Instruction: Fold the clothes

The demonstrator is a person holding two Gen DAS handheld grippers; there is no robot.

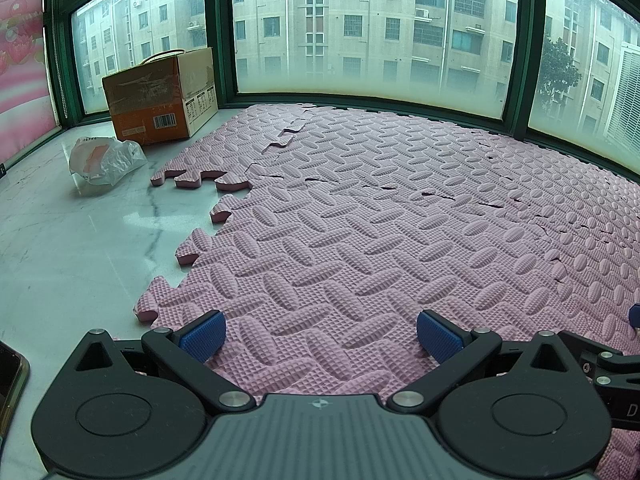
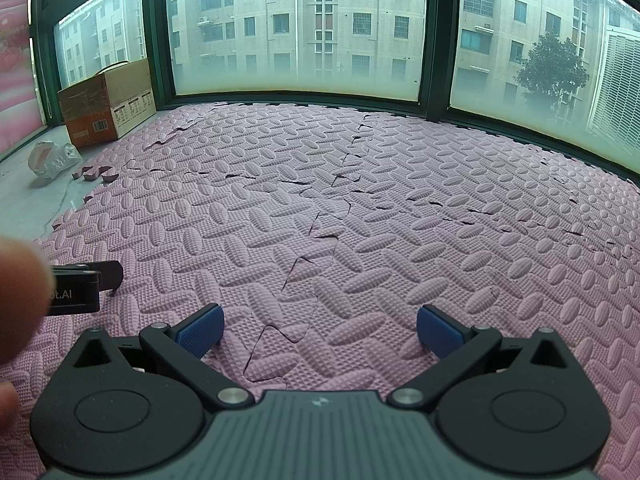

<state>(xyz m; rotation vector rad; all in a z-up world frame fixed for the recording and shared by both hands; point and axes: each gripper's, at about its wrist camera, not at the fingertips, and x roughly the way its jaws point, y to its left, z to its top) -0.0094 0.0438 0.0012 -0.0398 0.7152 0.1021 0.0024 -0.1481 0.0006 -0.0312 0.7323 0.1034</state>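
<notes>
No clothes show in either view. My left gripper (image 1: 320, 334) is open and empty, low over the pink foam puzzle mat (image 1: 400, 208) near its left edge. My right gripper (image 2: 320, 330) is open and empty, low over the same mat (image 2: 400, 208) further right. Part of the left gripper's body (image 2: 80, 288) shows at the left of the right wrist view. A piece of the right gripper (image 1: 634, 316) shows at the right edge of the left wrist view.
A cardboard box (image 1: 160, 96) stands at the back left by the windows (image 1: 360, 28). A crumpled plastic bag (image 1: 102, 162) lies on the white marble floor (image 1: 72, 248) beside the mat. A phone (image 1: 10, 380) lies at the far left. A blurred finger (image 2: 20, 296) covers the left edge.
</notes>
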